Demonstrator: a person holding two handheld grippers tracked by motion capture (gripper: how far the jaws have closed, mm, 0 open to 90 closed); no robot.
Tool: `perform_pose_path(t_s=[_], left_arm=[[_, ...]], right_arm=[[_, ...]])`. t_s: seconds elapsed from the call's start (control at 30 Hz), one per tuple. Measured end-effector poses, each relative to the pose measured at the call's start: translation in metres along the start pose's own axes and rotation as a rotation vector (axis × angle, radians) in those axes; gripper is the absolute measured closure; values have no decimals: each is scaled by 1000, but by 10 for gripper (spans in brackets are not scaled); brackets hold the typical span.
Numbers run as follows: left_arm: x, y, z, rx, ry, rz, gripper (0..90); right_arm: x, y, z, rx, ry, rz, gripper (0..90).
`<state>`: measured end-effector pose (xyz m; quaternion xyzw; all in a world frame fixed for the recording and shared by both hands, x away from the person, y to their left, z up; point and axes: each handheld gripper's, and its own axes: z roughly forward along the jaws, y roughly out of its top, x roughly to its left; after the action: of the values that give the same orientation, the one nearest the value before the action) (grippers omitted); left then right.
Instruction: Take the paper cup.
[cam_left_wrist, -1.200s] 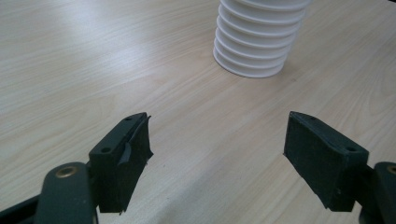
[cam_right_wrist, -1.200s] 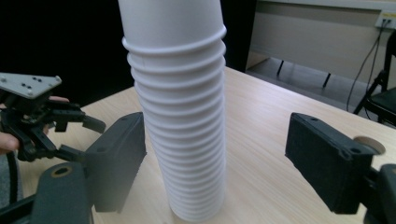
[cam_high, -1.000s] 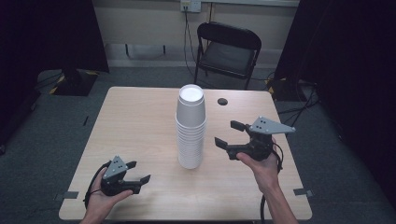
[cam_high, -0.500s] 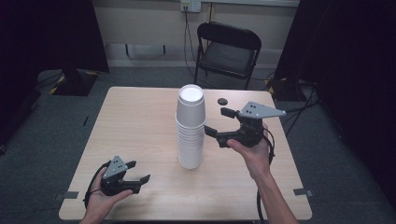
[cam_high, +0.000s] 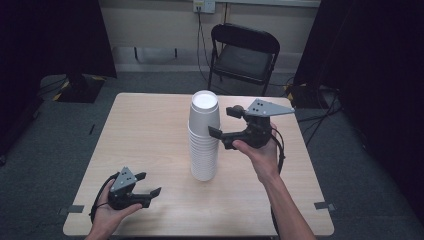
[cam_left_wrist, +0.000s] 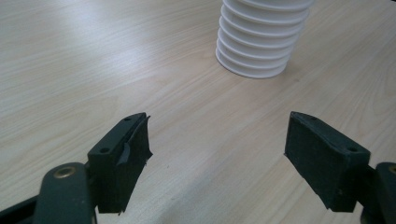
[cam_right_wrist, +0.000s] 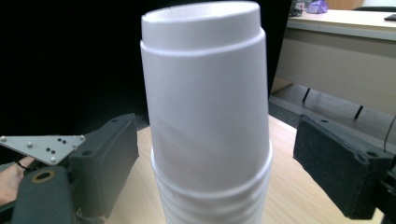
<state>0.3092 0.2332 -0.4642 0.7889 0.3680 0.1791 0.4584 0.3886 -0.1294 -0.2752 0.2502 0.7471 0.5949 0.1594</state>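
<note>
A tall stack of upside-down white foam cups (cam_high: 204, 135) stands at the middle of the wooden table (cam_high: 150, 130). My right gripper (cam_high: 221, 121) is raised at the stack's upper right, open. In the right gripper view its jaws stand on either side of the top cup (cam_right_wrist: 205, 93) without touching it, the right gripper (cam_right_wrist: 215, 163) held wide. My left gripper (cam_high: 149, 184) rests low near the table's front left, open and holding nothing. In the left gripper view the left gripper (cam_left_wrist: 217, 154) points at the stack's base (cam_left_wrist: 261, 42), well short of it.
A black folding chair (cam_high: 245, 50) stands behind the table's far edge. Cables lie on the grey floor around it. Dark curtains close off both sides. The left gripper's grey plate (cam_right_wrist: 42, 144) appears low behind the stack in the right gripper view.
My right gripper has risen and moved left from the table's right side to the top of the cup stack. The left gripper has stayed where it was.
</note>
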Motion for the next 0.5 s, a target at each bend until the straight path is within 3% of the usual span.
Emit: perform_pose_path(t_s=[0.2,0.5], left_arm=[[1,1,0,-7,12,-9,218],[3,0,-1,-4,13,-8,218]], right_arm=[[3,8,13,-6,30,-18,135],[1,16,30,12,24,-27,134]])
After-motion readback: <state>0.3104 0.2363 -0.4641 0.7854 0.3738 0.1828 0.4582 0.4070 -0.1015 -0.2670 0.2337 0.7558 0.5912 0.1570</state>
